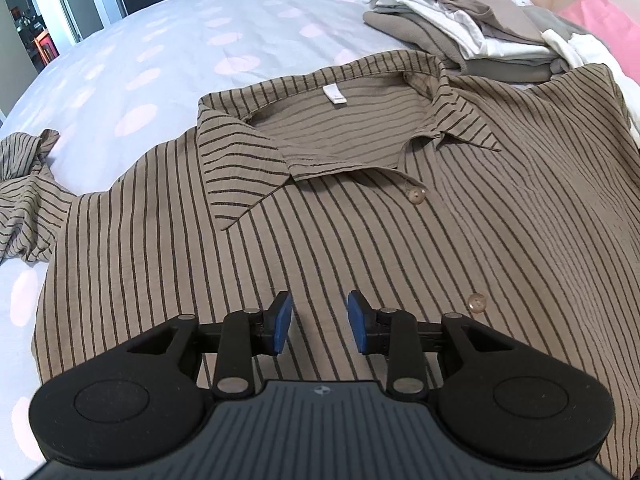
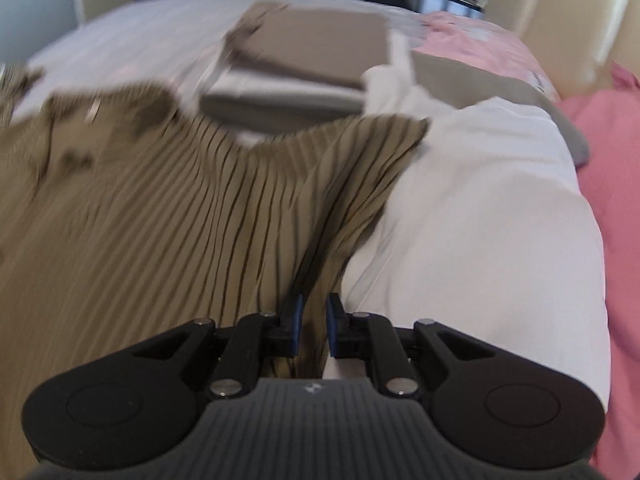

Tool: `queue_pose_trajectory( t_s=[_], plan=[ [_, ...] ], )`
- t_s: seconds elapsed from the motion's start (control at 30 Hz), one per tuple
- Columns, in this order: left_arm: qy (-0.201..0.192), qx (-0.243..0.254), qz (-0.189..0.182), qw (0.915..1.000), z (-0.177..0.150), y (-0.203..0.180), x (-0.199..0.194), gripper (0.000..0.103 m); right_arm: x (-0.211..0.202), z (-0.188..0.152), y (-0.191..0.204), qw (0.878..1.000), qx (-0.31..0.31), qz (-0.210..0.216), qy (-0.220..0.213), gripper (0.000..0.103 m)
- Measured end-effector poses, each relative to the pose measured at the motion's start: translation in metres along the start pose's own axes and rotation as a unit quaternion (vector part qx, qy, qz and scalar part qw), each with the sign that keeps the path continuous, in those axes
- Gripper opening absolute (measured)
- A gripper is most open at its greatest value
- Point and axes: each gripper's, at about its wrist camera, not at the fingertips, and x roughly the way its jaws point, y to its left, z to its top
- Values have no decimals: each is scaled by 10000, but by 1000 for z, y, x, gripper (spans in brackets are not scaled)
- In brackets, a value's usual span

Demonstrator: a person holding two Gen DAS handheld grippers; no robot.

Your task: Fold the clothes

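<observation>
On the polka-dot bedspread, the brown striped shirt lies collar-up and buttoned, spread flat beneath my left gripper — its blue pads parted and empty above the shirt front. My right gripper pinches a ridge of the shirt's edge between nearly closed pads, beside a white garment; this view is blurred. A stack of folded clothes sits just beyond the collar.
</observation>
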Motion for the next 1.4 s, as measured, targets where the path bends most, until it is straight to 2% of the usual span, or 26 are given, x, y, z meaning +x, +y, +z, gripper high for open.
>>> queue_pose_trajectory(
  t_s=[0.1, 0.13, 0.37, 0.4, 0.5, 0.53, 0.57, 0.63, 0.9, 0.97, 1.23, 1.4],
  plan=[
    [-25, 35, -12, 10000, -1, -4, -3, 32, 6, -14, 12, 9986, -481, 15, 202, 16],
    [-29, 50, -10, 10000, -1, -5, -3, 34, 7, -19, 16, 9976, -641, 20, 270, 21],
    [33, 70, 69, 9999, -5, -6, -4, 34, 21, -26, 16, 9980, -475, 103, 416, 28],
    [28, 56, 82, 9999, -6, -5, -5, 34, 22, -27, 16, 9979, -453, 119, 442, 27],
    [12, 34, 119, 9999, -7, -3, -7, 34, 24, -27, 17, 9973, -492, 187, 509, 10],
    [5, 26, 130, 9999, -7, -2, -8, 34, 23, -26, 18, 9973, -513, 132, 511, 9],
    [-5, 20, 137, 9999, -8, -1, -10, 34, 22, -25, 19, 9972, -536, 65, 509, 2],
    [-30, 7, 150, 9999, -8, 1, -12, 35, 20, -23, 20, 9970, -583, -69, 505, 2],
    [-91, 7, 205, 9997, -13, 5, -21, 35, -30, -14, 7, 9997, -39, -115, 189, 1],
    [-93, -11, 233, 9997, -16, 7, -23, 35, -40, -14, 6, 9995, 49, -255, 187, 1],
    [-39, -210, 492, 9986, -33, 27, -32, 35, -52, -33, -10, 9955, 433, -586, 611, 1],
    [-96, -497, 759, 9958, -47, 57, -43, 35, -52, -34, -13, 9944, 712, -476, 618, 2]
  ],
)
